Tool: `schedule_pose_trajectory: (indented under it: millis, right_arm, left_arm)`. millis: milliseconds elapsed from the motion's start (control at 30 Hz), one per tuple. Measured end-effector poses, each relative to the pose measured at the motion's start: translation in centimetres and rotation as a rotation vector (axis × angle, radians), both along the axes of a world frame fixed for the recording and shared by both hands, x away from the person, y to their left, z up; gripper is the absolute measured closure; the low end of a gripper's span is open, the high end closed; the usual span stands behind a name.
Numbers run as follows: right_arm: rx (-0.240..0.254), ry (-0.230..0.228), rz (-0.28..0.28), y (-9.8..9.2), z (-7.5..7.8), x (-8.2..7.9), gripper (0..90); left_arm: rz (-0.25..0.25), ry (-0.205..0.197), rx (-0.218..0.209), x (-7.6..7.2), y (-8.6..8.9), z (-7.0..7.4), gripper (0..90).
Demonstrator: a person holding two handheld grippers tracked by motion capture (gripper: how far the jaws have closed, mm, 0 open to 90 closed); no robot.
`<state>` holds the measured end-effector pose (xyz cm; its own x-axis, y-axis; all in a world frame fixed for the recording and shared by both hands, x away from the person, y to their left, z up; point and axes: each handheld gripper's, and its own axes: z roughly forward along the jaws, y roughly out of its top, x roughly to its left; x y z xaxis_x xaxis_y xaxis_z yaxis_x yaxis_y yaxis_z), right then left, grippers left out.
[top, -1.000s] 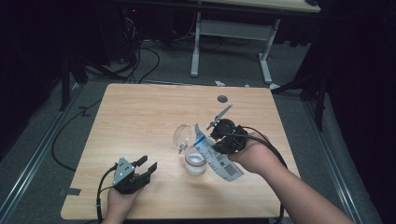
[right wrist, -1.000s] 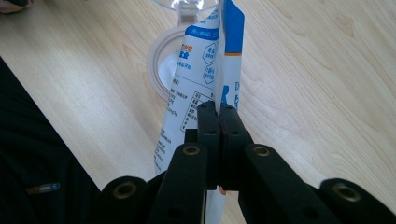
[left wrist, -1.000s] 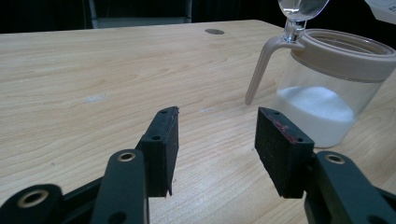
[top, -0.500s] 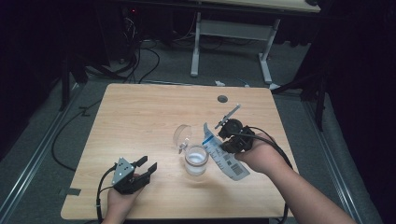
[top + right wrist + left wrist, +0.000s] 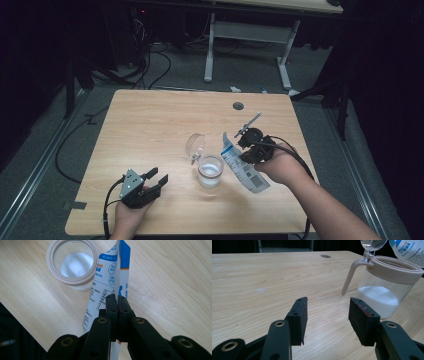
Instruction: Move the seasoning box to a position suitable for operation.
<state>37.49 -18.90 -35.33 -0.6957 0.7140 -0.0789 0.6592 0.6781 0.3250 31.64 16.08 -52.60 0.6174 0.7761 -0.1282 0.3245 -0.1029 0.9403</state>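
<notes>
A light wooden desk [image 5: 150, 130] with rounded corners stands on grey carpet in a dark room; a round cable hole [image 5: 238, 106] sits near its far edge. Black cables trail over the floor at the left, and the white legs of another table [image 5: 245, 35] rise beyond.

Near the desk's middle stands a clear jar [image 5: 210, 171] with a beige rim and handle, partly filled with white powder, its clear lid [image 5: 195, 146] flipped up behind it. The right claw [image 5: 246, 156] is clamped shut on a white and blue printed bag [image 5: 241, 165], which slants with its upper end beside the jar's rim; in the right gripper view the jaws pinch the bag's folded edge [image 5: 117, 285] just over the jar's open mouth [image 5: 73, 261]. The left claw [image 5: 155, 179] rests near the desk's front left, well apart from the jar, its jaws spread with nothing between them.

The bag's print is too small to read. Whether powder is falling cannot be made out. The left gripper view cuts off the lid and bag at its top edge.
</notes>
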Motion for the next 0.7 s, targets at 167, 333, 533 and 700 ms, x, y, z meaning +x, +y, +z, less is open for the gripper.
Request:
schedule_pose_trajectory:
  millis: [167, 333, 533, 700]
  right_arm:
    - [-0.002, 0.006, -0.012, -0.5, -0.6, 0.3, 89.7]
    - [0.005, 0.003, -0.042, -1.1, -0.9, 0.5, 89.7]
    - [0.010, 0.002, -0.072, -2.4, -1.8, 1.2, 89.7]
    - [0.008, -0.005, -0.107, -3.4, -2.5, 1.7, 89.7]
  left_arm:
    - [0.000, 0.001, -0.004, 0.0, 0.0, 0.0, 50.0]
    - [-0.002, 0.002, -0.004, 0.0, 0.0, 0.0, 50.0]
    - [-0.002, 0.003, -0.004, 0.0, 0.0, 0.0, 50.0]
    - [0.002, 0.008, -0.012, 0.0, 0.0, -0.1, 49.9]
